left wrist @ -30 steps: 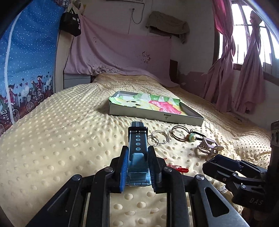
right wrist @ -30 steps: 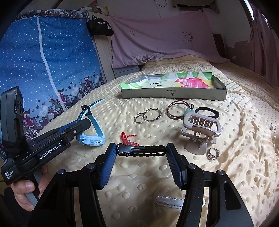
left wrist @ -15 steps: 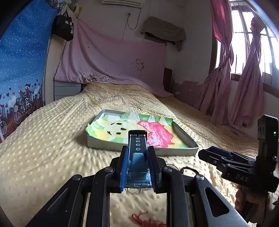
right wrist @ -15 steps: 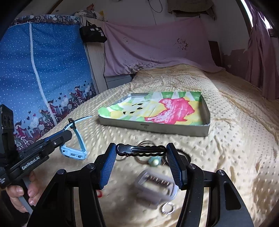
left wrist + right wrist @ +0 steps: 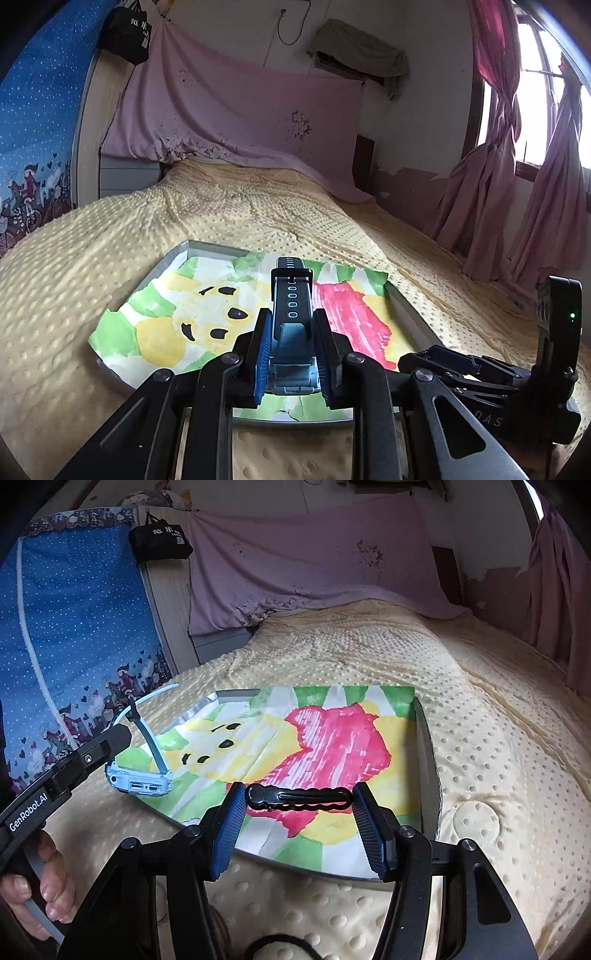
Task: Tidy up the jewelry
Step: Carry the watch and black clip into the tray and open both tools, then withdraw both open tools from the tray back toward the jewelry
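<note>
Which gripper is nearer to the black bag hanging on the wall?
Left. The left gripper, holding the blue watch, is on the black bag's side; the right gripper, holding the black hair clip, is further away.

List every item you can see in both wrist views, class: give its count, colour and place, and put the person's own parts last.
smartwatch: 1, light blue, clamped in left gripper over tray's near left edge
hair clip: 1, black, held lengthwise in right gripper above tray
tray: 1, grey, on bed, lined with painted paper
painted paper: 1, green, yellow, pink, inside tray
blanket: 1, pale yellow, dotted, covering bed
bag: 1, black, hanging by headboard
curtains: pink, at window
left gripper: 1, black, blue pads
right gripper: 1, black, blue pads
hand: 1, gripping left handle
</note>
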